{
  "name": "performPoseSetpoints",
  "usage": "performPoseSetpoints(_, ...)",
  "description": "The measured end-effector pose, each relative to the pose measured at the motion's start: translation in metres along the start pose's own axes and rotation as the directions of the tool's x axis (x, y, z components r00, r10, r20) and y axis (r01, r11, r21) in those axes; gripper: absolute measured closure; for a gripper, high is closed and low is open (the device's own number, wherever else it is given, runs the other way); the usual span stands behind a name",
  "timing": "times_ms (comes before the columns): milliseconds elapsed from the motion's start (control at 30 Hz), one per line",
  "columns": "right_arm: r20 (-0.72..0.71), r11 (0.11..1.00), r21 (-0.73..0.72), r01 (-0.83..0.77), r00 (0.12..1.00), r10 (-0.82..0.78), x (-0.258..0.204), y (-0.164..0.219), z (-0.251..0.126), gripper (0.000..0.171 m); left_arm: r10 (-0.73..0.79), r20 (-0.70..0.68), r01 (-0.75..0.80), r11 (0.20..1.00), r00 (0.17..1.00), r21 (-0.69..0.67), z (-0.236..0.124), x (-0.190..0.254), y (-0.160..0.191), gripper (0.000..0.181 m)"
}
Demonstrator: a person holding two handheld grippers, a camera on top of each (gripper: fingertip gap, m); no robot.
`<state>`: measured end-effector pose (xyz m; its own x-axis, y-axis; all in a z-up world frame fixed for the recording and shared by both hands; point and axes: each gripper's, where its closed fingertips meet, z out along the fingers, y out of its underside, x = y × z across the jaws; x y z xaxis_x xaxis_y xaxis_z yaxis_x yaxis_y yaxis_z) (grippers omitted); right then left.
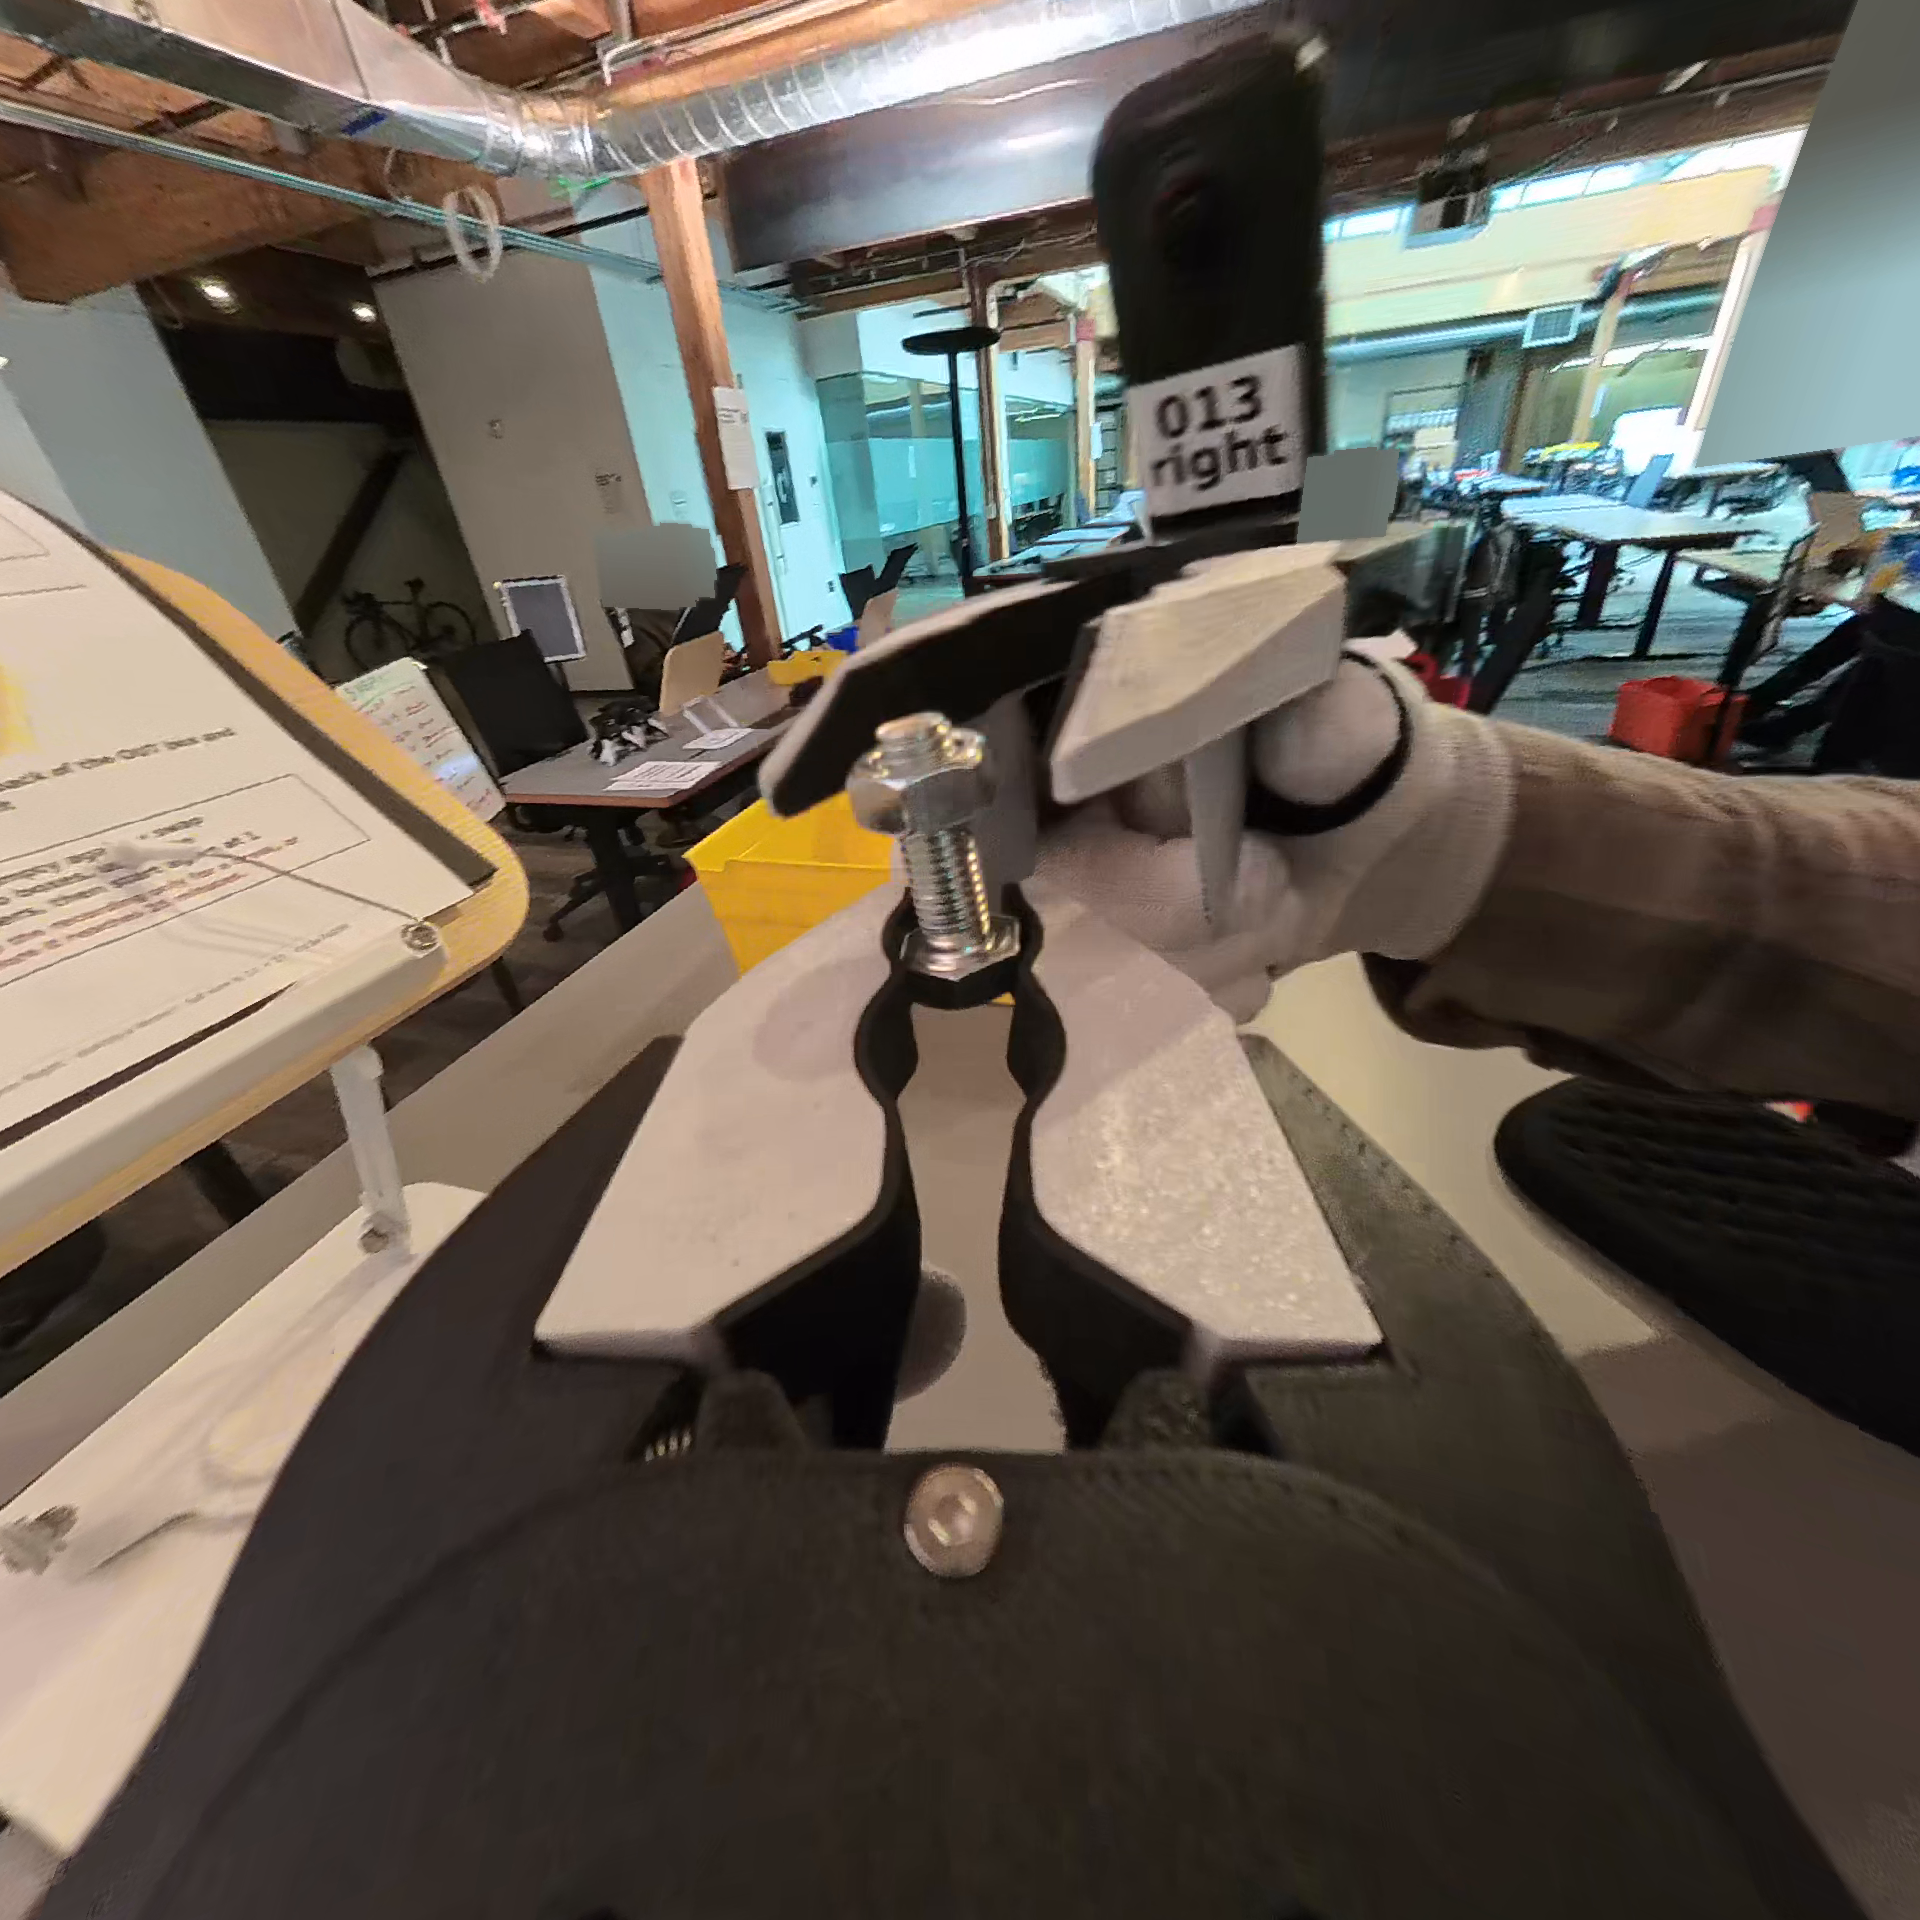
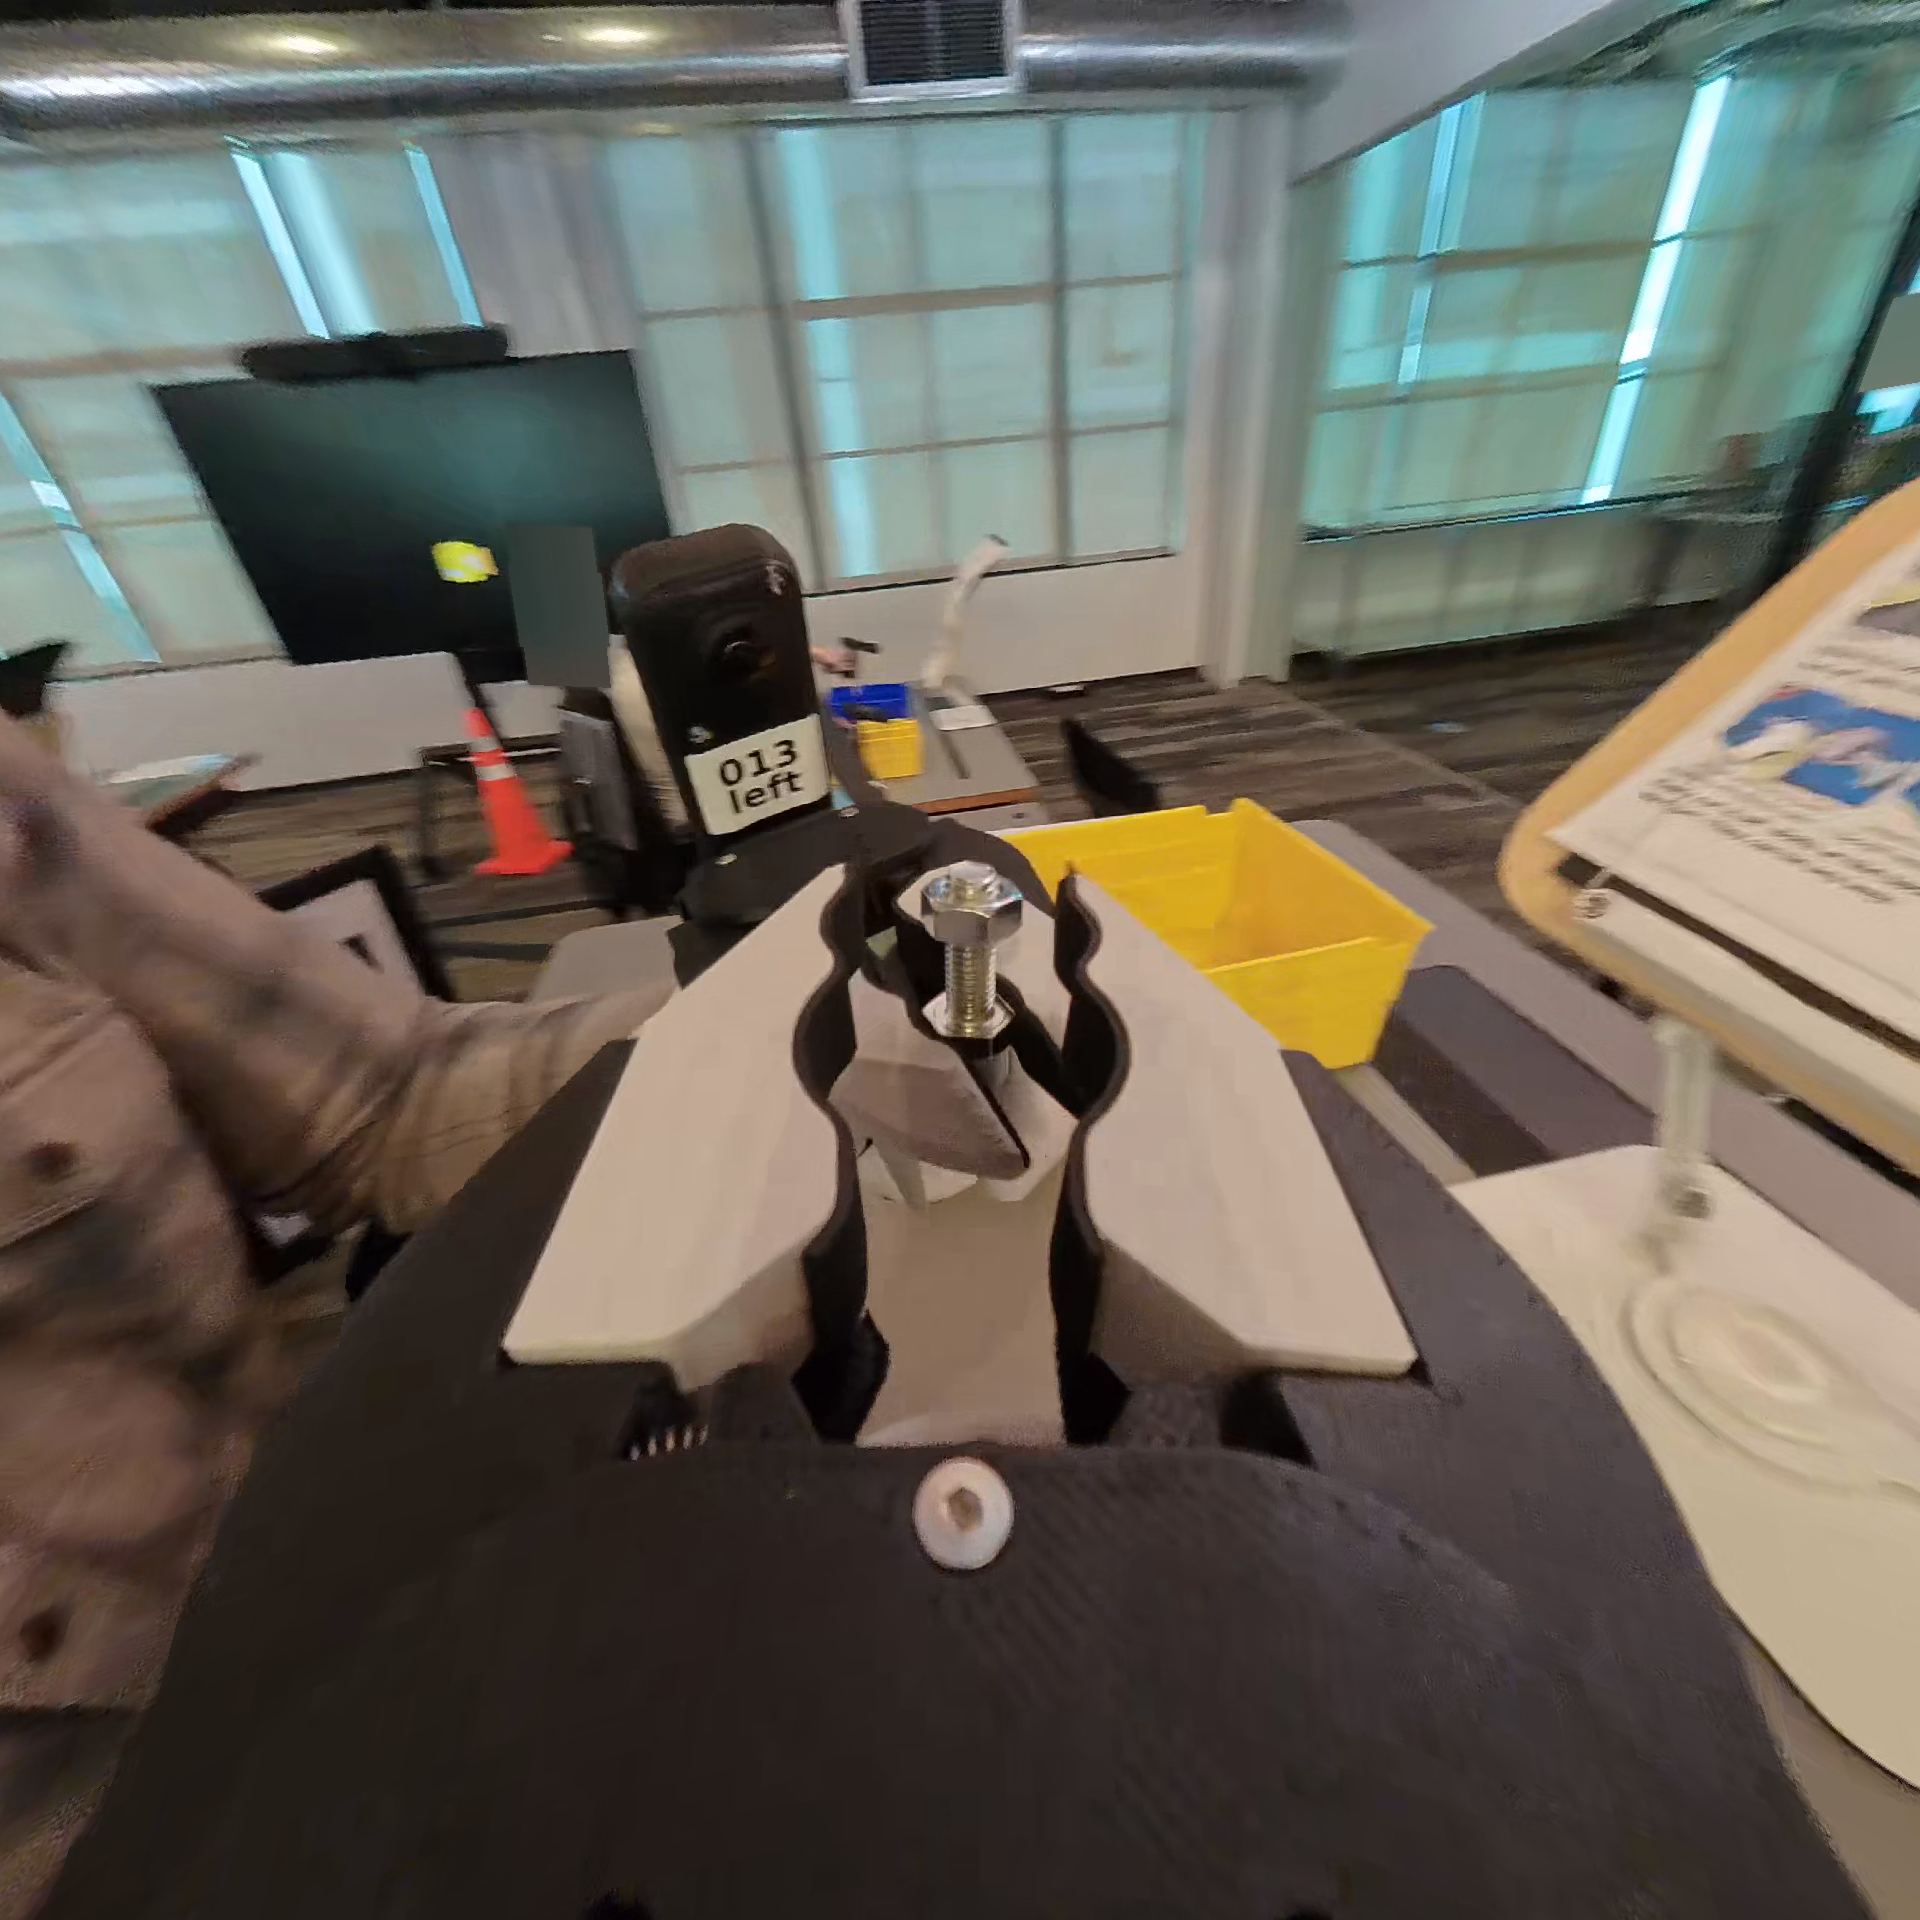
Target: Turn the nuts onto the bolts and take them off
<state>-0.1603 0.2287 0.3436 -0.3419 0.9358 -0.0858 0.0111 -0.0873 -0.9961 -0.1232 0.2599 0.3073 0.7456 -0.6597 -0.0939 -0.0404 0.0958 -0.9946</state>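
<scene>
Bolt held upright by its head, nut near the top of the thread – right gripper spread beside it.

At frame centre the left gripper (image 1: 961, 961) is clamped on the hex head of the bolt (image 1: 943, 883), its long axis vertical. The nut (image 2: 971, 907) sits just under the bolt's upper end, between the parted fingers of the right gripper (image 2: 961, 925), which grips nothing – closing squarely on the nut's flats looks like the next need. A yellow bin (image 2: 1262, 920) stands on the bench (image 1: 1434, 1039) behind.

Counted from where I stand

One silver threaded steel bolt (image 1: 943, 888), one silver hexagonal nut (image 1: 916, 781), one yellow plastic bin (image 2: 1257, 925), two grippers.
</scene>
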Motion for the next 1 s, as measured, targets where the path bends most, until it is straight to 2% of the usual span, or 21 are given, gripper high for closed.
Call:
performPoseSetpoints(33, 0.025, 1.000, 0.011, -0.018, 1.000, 0.018, 0.001, -0.001, -0.001, 0.139, -0.005, -0.018, 0.005, 1.000, 1.000, 0.002, 0.000, 0.003, 0.000, 0.167)
performPoseSetpoints(67, 0.058, 1.000, 0.016, -0.027, 0.998, 0.026, 0.000, -0.001, -0.001, 0.151, -0.005, -0.030, 0.005, 1.000, 1.000, 0.002, 0.000, 0.005, 0.000, 0.167)
performPoseSetpoints(100, 0.098, 0.999, 0.013, -0.037, 0.995, 0.036, -0.003, -0.001, -0.001, 0.155, -0.002, -0.032, 0.002, 1.000, 0.999, 0.000, 0.001, 0.006, 0.000, 0.167)
performPoseSetpoints(233, 0.064, 1.000, 0.005, -0.030, 0.997, 0.030, 0.003, 0.000, 0.001, 0.156, -0.002, 0.016, 0.002, 1.000, 1.000, -0.011, 0.001, -0.002, 0.002, 0.167)
performPoseSetpoints(300, -0.040, 1.000, 0.007, -0.005, 0.999, 0.006, 0.011, 0.001, 0.004, 0.156, -0.006, 0.079, 0.008, 1.000, 0.997, -0.018, 0.001, -0.012, 0.004, 0.167)
performPoseSetpoints(367, -0.217, 0.999, 0.016, 0.031, 0.976, -0.026, 0.023, 0.003, 0.007, 0.156, 0.018, 0.168, -0.012, 0.999, 0.986, -0.039, 0.001, -0.024, 0.008, 0.168)
performPoseSetpoints(500, -0.550, 0.993, 0.066, 0.099, 0.834, -0.047, 0.034, 0.008, 0.007, 0.155, 0.042, 0.241, -0.028, 0.998, 0.970, -0.064, 0.002, -0.033, 0.017, 0.167)
performPoseSetpoints(600, -0.627, 0.990, 0.087, 0.113, 0.779, -0.033, 0.037, 0.013, 0.004, 0.155, 0.038, 0.229, -0.020, 0.997, 0.973, -0.078, 0.004, -0.033, 0.023, 0.168)
performPoseSetpoints(633, -0.611, 0.991, 0.093, 0.101, 0.791, -0.023, 0.036, 0.013, 0.004, 0.155, 0.036, 0.221, -0.021, 0.997, 0.975, -0.072, 0.004, -0.033, 0.023, 0.168)
performPoseSetpoints(700, -0.542, 0.990, 0.080, 0.113, 0.839, -0.052, 0.029, 0.008, 0.004, 0.121, 0.018, 0.193, -0.007, 0.998, 0.981, -0.060, 0.004, -0.029, 0.020, 0.168)
performPoseSetpoints(733, -0.508, 0.989, 0.066, 0.130, 0.858, -0.080, 0.025, 0.004, 0.003, 0.117, 0.016, 0.166, -0.007, 0.998, 0.986, -0.058, 0.004, -0.026, 0.019, 0.168)
performPoseSetpoints(833, -0.344, 0.991, 0.008, 0.136, 0.931, -0.125, 0.016, 0.000, 0.000, 0.115, 0.018, 0.081, -0.015, 0.999, 0.997, -0.031, 0.005, -0.012, 0.013, 0.167)
performPoseSetpoints(1000, -0.024, 0.999, -0.005, 0.040, 0.999, -0.040, 0.005, 0.002, -0.011, 0.132, -0.001, -0.043, 0.001, 1.000, 0.999, 0.006, 0.005, 0.009, 0.007, 0.167)
